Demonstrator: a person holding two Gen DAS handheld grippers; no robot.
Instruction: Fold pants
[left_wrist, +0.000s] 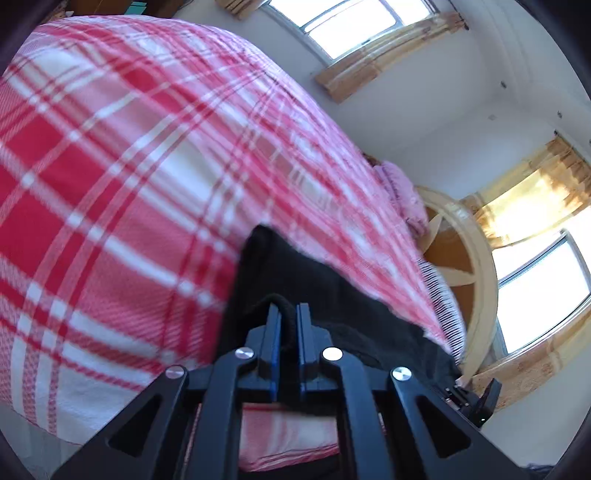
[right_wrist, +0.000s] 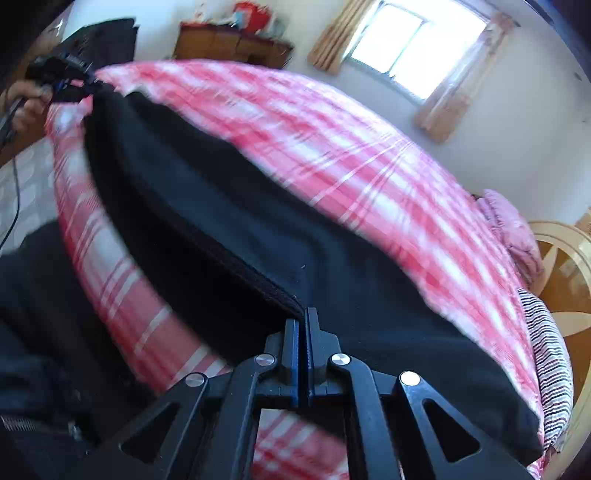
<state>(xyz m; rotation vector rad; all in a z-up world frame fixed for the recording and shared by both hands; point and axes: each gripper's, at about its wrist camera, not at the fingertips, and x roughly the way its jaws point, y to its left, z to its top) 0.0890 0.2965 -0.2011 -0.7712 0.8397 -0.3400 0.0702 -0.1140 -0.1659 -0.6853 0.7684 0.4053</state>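
Your left tongs (left_wrist: 288, 314) pinch a thick edge of the black pants (right_wrist: 229, 221); your right tongs (right_wrist: 304, 319) clamp another edge; the pants stretch between them over the red plaid bed (left_wrist: 110, 166).

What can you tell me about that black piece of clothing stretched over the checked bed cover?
The black fleece-like pants look soft, matte and thick, with a ribbed seam or hem along one edge. They stretch in a long band across the red-and-white plaid bed cover. The right hand-held gripper pinches one end; the left hand-held gripper clamps a bunched dark edge at the other. Motion blur hides finer detail.
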